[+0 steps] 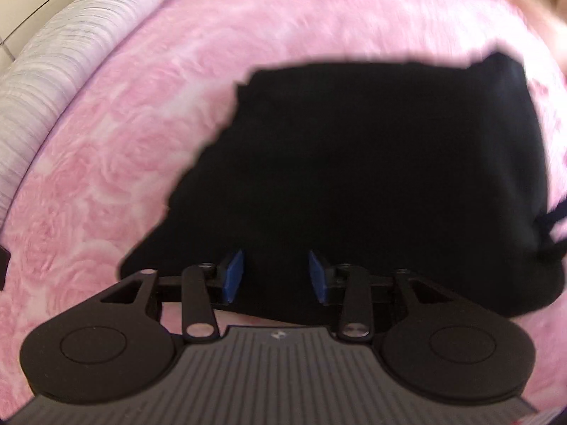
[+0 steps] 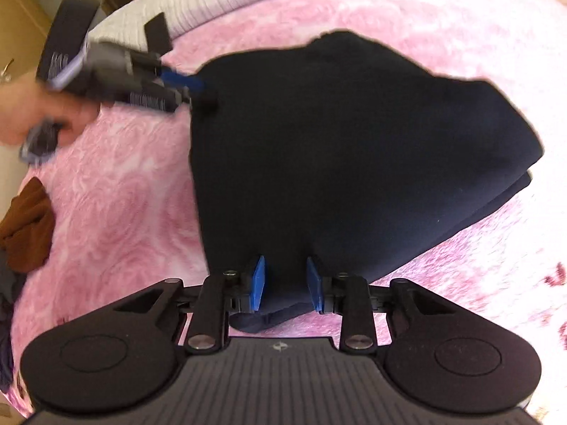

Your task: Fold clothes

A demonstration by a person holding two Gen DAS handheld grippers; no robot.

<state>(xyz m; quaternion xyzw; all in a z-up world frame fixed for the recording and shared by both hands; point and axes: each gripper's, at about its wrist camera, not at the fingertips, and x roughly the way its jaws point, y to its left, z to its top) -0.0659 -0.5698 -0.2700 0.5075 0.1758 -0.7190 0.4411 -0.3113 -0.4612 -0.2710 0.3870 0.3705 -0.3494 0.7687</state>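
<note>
Dark garment (image 2: 336, 148) on the bed (image 2: 443, 21): soft, limp, layered. I'd grab hems. Left gripper (image 1: 276, 276) and right gripper (image 2: 285, 283) both gaping, holding nothing.

The pink blanket (image 2: 443, 28) lies bare and open all around the dark folded garment (image 2: 354, 148), which fills the middle. Left of it, the left gripper (image 2: 187, 83) and the person's hand (image 2: 32, 113) occupy the approach; a brown cloth heap (image 2: 28, 226) blocks the blanket's left edge.
</note>
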